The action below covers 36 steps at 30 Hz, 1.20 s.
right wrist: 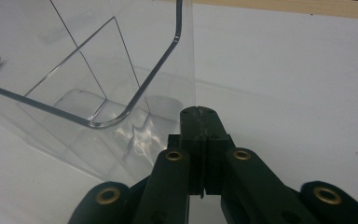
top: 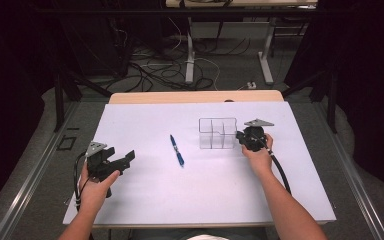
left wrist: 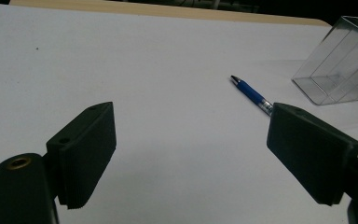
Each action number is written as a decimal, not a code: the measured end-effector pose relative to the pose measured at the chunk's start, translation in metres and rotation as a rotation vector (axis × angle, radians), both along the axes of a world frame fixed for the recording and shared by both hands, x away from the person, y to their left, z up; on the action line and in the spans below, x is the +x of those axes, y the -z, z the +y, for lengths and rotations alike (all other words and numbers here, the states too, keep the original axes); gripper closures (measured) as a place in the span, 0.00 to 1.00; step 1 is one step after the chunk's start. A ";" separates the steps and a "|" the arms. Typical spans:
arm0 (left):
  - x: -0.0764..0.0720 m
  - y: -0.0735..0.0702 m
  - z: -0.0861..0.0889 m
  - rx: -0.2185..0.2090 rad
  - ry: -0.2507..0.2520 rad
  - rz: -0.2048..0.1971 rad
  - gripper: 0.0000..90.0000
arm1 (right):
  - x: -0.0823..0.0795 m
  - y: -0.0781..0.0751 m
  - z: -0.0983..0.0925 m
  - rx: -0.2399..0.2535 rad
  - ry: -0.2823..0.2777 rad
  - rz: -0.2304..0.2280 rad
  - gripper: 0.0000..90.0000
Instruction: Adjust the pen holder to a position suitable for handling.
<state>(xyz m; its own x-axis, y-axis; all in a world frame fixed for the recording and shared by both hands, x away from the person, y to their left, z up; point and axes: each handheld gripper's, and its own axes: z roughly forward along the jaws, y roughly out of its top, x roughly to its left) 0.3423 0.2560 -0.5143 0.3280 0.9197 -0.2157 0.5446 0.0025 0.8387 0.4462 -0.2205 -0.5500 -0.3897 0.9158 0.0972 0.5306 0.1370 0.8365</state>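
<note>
A blue pen (top: 177,150) lies on the white table top (top: 145,200), near the middle. A clear plastic organiser (top: 217,133) with several compartments stands to its right. My left gripper (top: 122,156) hovers at the left side of the table, open and holding nothing. In the left gripper view the pen (left wrist: 251,93) lies ahead, past my left gripper (left wrist: 191,126), with the organiser (left wrist: 340,65) at far right. My right gripper (top: 240,136) is shut, nothing visible between the jaws. In the right gripper view my right gripper (right wrist: 199,114) has its tip against the organiser (right wrist: 98,93) at its near corner.
A wooden strip (top: 195,96) runs along the table's far edge. Beyond it are table legs (top: 190,60) and loose cables (top: 150,70) on the floor. Each gripper trails a black cable (top: 280,172) toward the near edge.
</note>
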 end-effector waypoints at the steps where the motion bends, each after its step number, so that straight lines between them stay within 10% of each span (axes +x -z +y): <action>1: 0.000 0.000 0.000 0.000 0.000 0.000 0.17 | 0.000 0.000 0.000 0.000 0.000 0.000 1.00; 36: -0.001 0.000 0.000 -0.002 -0.003 0.004 0.17 | 0.001 0.004 0.035 0.067 -0.027 -0.003 1.00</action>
<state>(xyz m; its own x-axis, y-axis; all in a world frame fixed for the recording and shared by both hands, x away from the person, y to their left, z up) 0.3418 0.2564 -0.5142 0.3244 0.9202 -0.2191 0.5479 0.0061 0.8365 0.4467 -0.1857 -0.5539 -0.4146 0.8964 0.1567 0.5249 0.0950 0.8459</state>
